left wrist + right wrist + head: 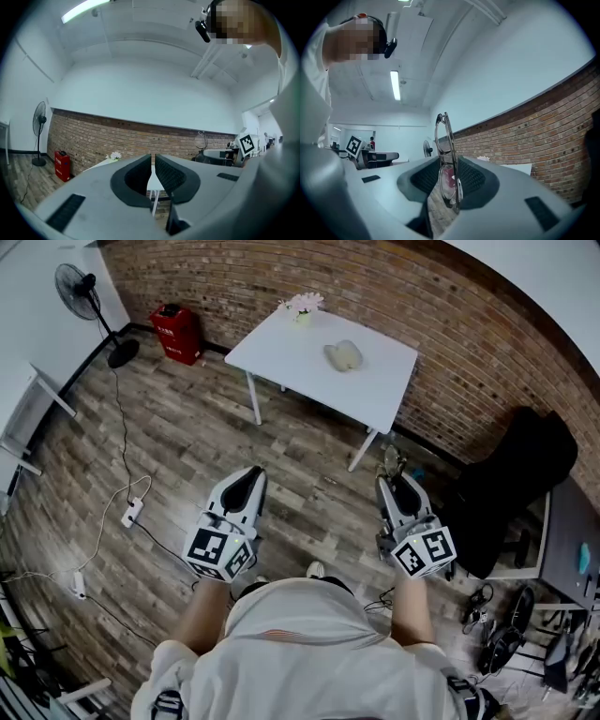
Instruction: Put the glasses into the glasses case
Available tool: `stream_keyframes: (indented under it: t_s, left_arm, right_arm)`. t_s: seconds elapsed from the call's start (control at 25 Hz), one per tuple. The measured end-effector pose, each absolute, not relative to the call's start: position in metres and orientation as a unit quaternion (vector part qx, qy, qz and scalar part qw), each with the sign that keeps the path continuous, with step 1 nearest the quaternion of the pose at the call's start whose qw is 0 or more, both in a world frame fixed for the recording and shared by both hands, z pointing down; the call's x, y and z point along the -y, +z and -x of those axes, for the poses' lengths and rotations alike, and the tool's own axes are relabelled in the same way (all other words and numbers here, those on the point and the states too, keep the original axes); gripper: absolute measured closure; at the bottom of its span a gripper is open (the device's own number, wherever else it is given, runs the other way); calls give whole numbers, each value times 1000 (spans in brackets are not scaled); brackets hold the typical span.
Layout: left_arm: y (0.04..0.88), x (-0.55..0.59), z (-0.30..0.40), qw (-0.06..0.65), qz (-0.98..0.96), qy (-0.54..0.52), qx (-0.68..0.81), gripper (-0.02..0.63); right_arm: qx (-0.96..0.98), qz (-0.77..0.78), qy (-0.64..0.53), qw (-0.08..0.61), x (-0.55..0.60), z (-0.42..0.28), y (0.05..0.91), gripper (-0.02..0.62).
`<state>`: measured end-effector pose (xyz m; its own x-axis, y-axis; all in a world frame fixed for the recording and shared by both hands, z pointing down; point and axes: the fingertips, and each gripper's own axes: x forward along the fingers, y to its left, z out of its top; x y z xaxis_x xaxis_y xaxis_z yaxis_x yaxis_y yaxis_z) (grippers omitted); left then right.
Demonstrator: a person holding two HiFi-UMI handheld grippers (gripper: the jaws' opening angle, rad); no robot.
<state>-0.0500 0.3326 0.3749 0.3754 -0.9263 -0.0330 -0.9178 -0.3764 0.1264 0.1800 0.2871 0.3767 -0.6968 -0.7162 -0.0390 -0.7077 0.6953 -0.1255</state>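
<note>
You're clamping the glasses in the jaws of your right gripper; your left gripper is carrying nothing, jaws nearly together. The glasses case is lying on the tabletop.

- My left gripper points level. Its jaws stand together with only a thin slit between them and nothing gripped.
- Beyond the jaws: white table bearing flowers, before a brick wall.
- Far left: standing fan, red box.
</note>
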Motion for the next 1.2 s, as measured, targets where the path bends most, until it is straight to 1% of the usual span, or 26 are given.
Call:
stream_keyframes:
  t_s: [0.44,0.64,0.88,1.04,1.2]
  left_arm:
    - [383,-312,24,52,-832,-40,550,572]
    - [383,-292,0,52,-833,-35,549,572]
    - [395,-277,-24,55,-830,-18,554,572]
    - [401,-264,-19,62,-826,-4,560,572]
    - [407,-239,-6,74,-825,-11,560,572]
  right_arm:
    - [-920,384,-55,52,-268,-202,380,423]
    - [-922,380,-59,53,-248,-226,382,423]
    - [-922,374,-84,60,-221,-250,404,423]
    - [-924,365,-99,60,-202,-244,413,423]
    - [-926,361,-99,53,-179,-229,417,423]
